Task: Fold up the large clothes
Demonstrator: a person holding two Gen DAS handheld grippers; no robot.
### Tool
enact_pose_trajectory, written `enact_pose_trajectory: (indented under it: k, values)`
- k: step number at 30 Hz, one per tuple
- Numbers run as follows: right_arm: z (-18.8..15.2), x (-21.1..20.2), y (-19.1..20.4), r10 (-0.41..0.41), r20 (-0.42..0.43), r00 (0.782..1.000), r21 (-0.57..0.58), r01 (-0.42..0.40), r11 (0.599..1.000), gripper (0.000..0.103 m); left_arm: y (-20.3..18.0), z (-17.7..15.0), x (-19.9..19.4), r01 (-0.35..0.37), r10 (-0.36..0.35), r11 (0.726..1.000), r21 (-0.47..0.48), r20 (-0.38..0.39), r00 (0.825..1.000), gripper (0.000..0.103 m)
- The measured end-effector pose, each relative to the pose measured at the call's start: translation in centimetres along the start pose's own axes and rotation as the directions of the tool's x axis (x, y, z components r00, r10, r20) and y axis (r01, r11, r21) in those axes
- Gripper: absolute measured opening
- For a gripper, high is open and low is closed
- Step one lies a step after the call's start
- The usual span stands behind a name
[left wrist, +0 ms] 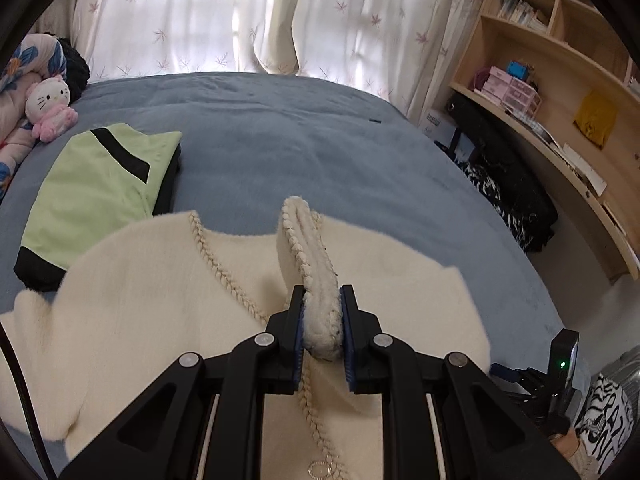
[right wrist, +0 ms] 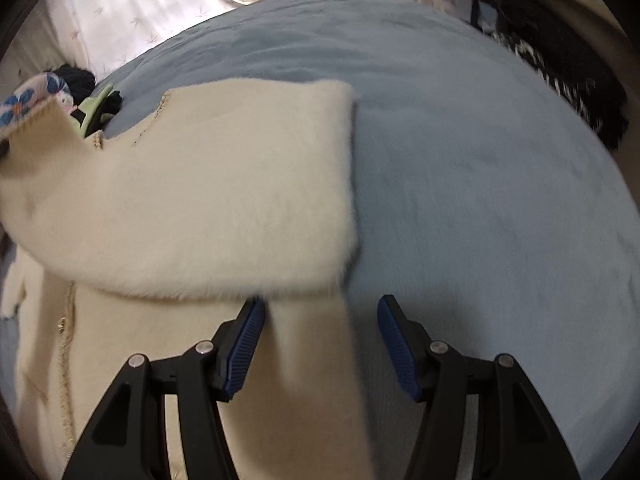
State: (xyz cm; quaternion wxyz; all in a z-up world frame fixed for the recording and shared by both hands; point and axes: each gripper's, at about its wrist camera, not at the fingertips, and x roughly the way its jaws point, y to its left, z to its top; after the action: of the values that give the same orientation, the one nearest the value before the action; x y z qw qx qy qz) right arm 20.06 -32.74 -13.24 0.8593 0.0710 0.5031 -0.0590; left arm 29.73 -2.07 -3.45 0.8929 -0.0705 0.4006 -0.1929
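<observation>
A cream fleece jacket with braided trim lies on the blue bed. My left gripper is shut on a raised fold of its braided edge, lifting it off the garment. In the right wrist view the jacket has a sleeve folded across its body, ending at a straight edge. My right gripper is open just above the jacket's right edge, with a strip of fabric lying between its fingers, not pinched.
A folded green and black garment lies at the left of the bed, beside a plush toy and floral bedding. Curtains hang behind. Wooden shelves and dark bags stand to the right of the bed.
</observation>
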Motion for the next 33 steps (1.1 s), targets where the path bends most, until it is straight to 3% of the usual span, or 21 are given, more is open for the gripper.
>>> enact_pose_trajectory:
  k: [1,3,7,10,13,16,18,23,27,33]
  values:
    - [0.3,0.1,0.3,-0.015,0.011,1.0,-0.006,0.015,1.0,0.057,0.4,-0.1,0.2,-0.007,0.007,1.0,-0.01,0.001,1.0,0.013]
    - [0.9,0.1,0.7,-0.018,0.043,0.999,-0.007,0.019,1.0,0.023,1.7,-0.5,0.6,-0.028,0.028,0.999,-0.039,-0.001,1.0,0.013]
    - [1.1,0.6,0.7,-0.056,0.053,0.997,0.017,0.055,0.998,0.022,5.5,-2.7,2.0,-0.088,0.085,0.991,-0.101,-0.035,0.996,0.014]
    - [0.5,1.5,0.8,-0.064,0.009,0.998,-0.004,0.064,0.998,0.023,8.8,-5.6,4.5,-0.128,0.106,0.979,-0.156,-0.143,0.984,0.016]
    - [0.4,0.6,0.7,-0.069,-0.004,0.998,-0.014,0.069,0.998,0.028,10.5,-8.3,6.6,-0.171,0.13,0.975,-0.139,-0.261,0.956,0.018]
    - [0.4,-1.6,0.1,0.02,-0.012,1.0,-0.007,-0.02,1.0,0.036,11.0,-8.4,5.5,-0.132,0.091,0.981,-0.144,-0.259,0.962,0.033]
    - [0.4,-3.2,-0.3,0.095,-0.012,0.995,0.001,-0.095,0.996,0.049,11.3,-7.4,4.3,-0.115,0.081,0.984,-0.136,-0.235,0.969,0.049]
    - [2.7,-6.7,-1.6,0.204,0.062,0.977,0.067,-0.208,0.976,0.062,11.7,-4.1,4.4,-0.146,0.122,0.982,-0.116,-0.197,0.973,0.051]
    - [6.8,-5.4,-1.9,0.159,0.099,0.982,0.104,-0.17,0.98,0.068,11.8,-2.0,7.2,-0.185,0.15,0.974,-0.134,-0.238,0.96,0.051]
    - [12.4,2.5,-2.2,0.081,0.024,0.996,0.138,-0.084,0.987,0.068,10.7,-1.9,11.3,-0.216,0.181,0.972,-0.094,-0.293,0.939,0.051]
